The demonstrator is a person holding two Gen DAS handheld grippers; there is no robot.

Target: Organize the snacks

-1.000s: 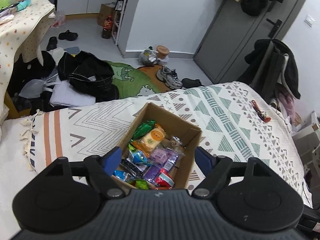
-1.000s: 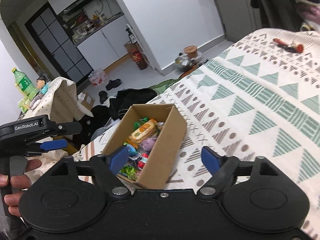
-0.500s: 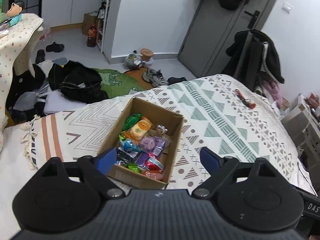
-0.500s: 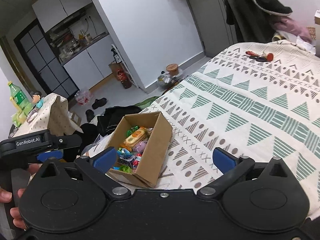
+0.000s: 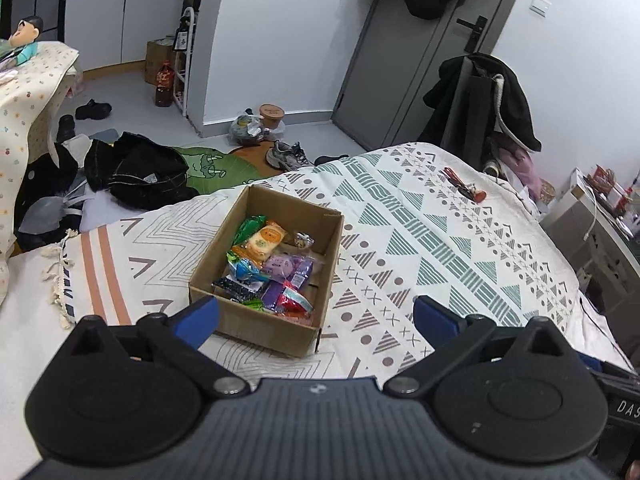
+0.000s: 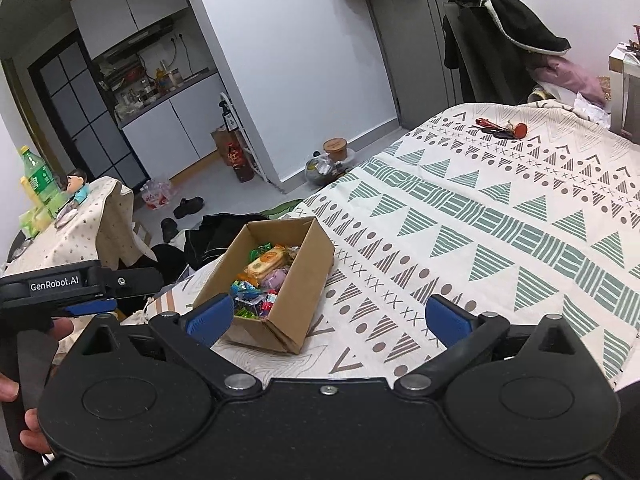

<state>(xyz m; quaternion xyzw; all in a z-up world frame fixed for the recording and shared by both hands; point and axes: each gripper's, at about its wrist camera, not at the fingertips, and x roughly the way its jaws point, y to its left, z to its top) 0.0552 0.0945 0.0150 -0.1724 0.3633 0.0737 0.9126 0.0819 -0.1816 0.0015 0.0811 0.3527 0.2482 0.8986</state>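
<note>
Left gripper (image 5: 316,314): jaws opening, nothing between them. Right gripper (image 6: 327,317): jaws spread wide, empty. Just beyond both, the box (image 5: 256,322) sits on the bed (image 5: 440,240), filled with snacks (image 5: 272,264). Packets look light, crinkly, slippery; pinch a sealed edge. The cardboard wall is stiffer.
</note>
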